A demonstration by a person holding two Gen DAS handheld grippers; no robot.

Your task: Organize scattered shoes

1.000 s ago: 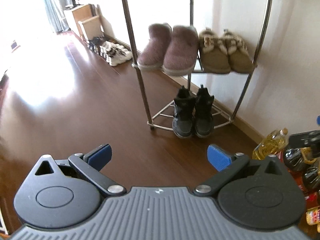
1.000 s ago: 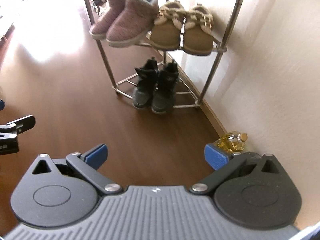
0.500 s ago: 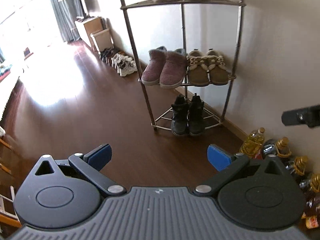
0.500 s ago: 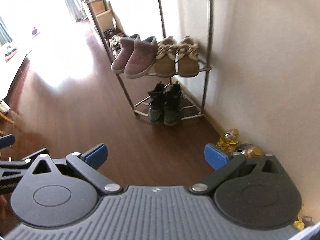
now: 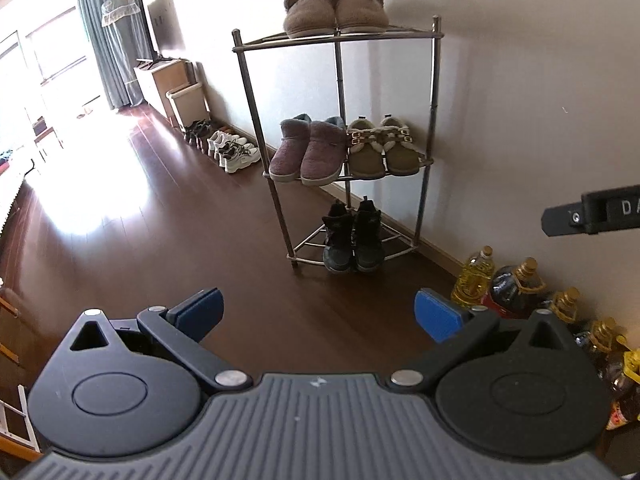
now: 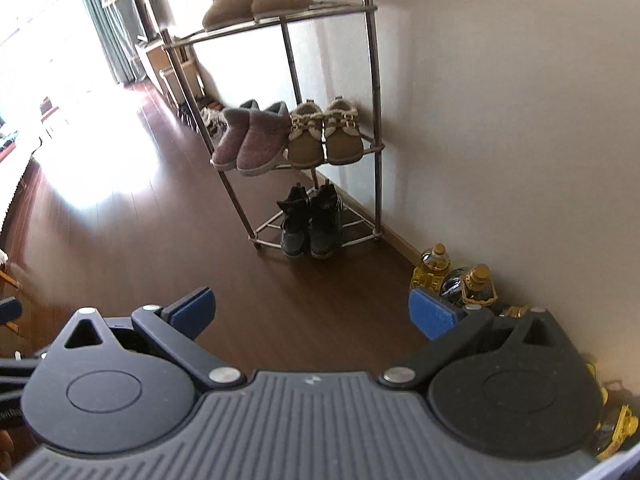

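Strong daylight enters from the curtained window at far left and overexposes it. It leaves a blown-out glare patch on the glossy dark brown wooden floor in both views. The plain white wall is evenly lit, with soft shadows behind the three-tier chrome corner shoe rack. Fisheye distortion bends straight rack posts; frame corners vignette to black. Focus is acceptable, softening toward the edges.

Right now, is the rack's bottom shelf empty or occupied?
Occupied: one pair of black boots stands upright, side by side, on the rack's bottom shelf.
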